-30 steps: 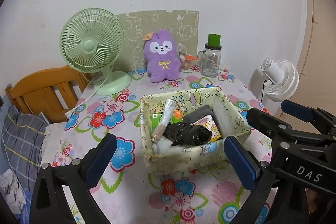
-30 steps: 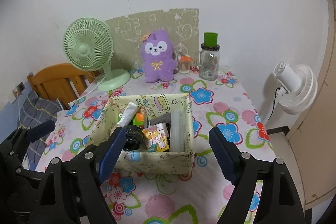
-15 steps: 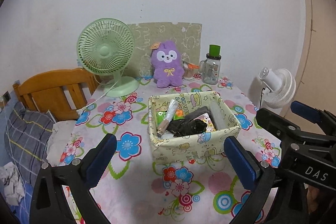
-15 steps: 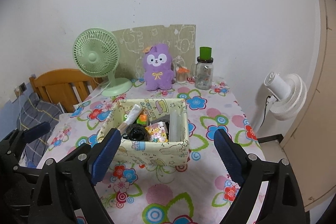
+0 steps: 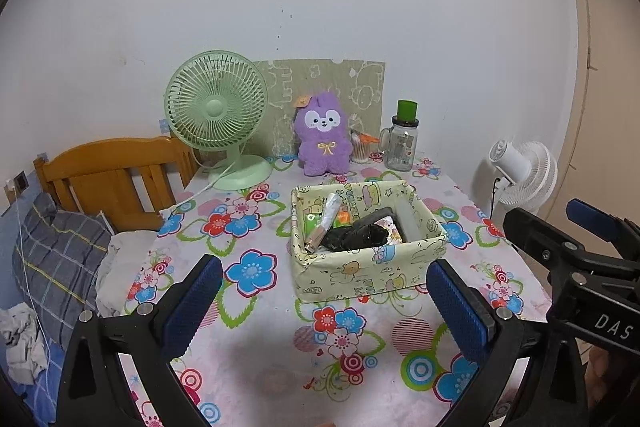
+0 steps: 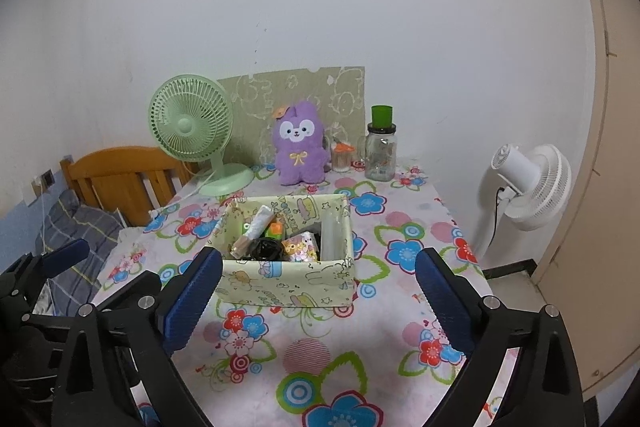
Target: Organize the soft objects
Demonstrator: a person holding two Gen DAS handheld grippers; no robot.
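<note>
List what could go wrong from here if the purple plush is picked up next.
1. The purple plush stands close beside a small lidded cup and a glass jar; a wide-open claw reaching in could likely knock them over.
2. The storage box is already crowded, so the plush may not fit.
3. The green fan and its cord lie near the reach path and could snag.

Floral table (image 5: pixel 256 367): box (image 5: pixel 360 275), plush (image 5: pixel 323 139), fan (image 5: pixel 218 115).
</note>
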